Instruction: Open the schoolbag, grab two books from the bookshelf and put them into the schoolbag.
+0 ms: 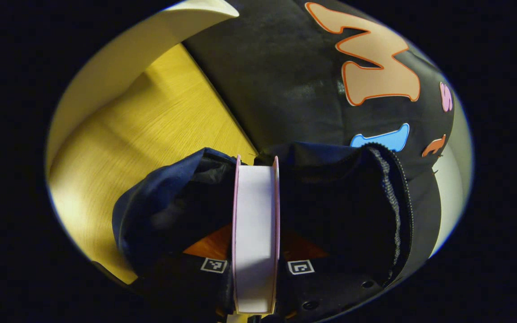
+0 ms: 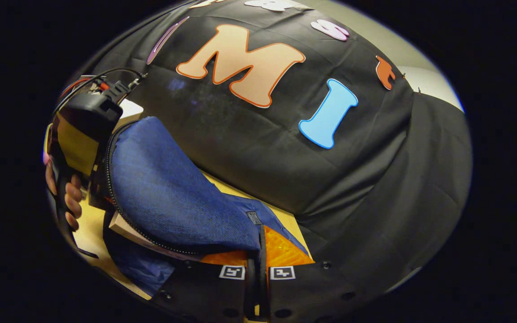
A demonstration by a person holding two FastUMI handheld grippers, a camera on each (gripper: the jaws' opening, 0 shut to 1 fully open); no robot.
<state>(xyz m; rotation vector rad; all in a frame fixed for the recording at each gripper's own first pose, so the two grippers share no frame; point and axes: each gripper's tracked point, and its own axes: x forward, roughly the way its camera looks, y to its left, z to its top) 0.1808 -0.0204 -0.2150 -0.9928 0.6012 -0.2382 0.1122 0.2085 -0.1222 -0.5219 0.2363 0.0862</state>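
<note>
A book (image 1: 256, 233) with pink covers and a white page edge stands upright between the fingers of my left gripper (image 1: 256, 244), which is shut on it. The book points into the open mouth of the navy schoolbag (image 1: 159, 197), whose zip (image 1: 397, 202) curves round the right side. My right gripper (image 2: 256, 253) is shut on the schoolbag's blue flap (image 2: 164, 188) and holds it lifted. In the right gripper view the left gripper's body (image 2: 88, 116) and a hand (image 2: 67, 193) are at the bag's far opening, with a book edge (image 2: 126, 229) under the flap.
The bag lies on a yellow wooden table (image 1: 151, 125). A pale panel (image 1: 119, 58) rises behind the table at the left. The booth's black cloth wall (image 2: 352, 179) hangs close behind the bag.
</note>
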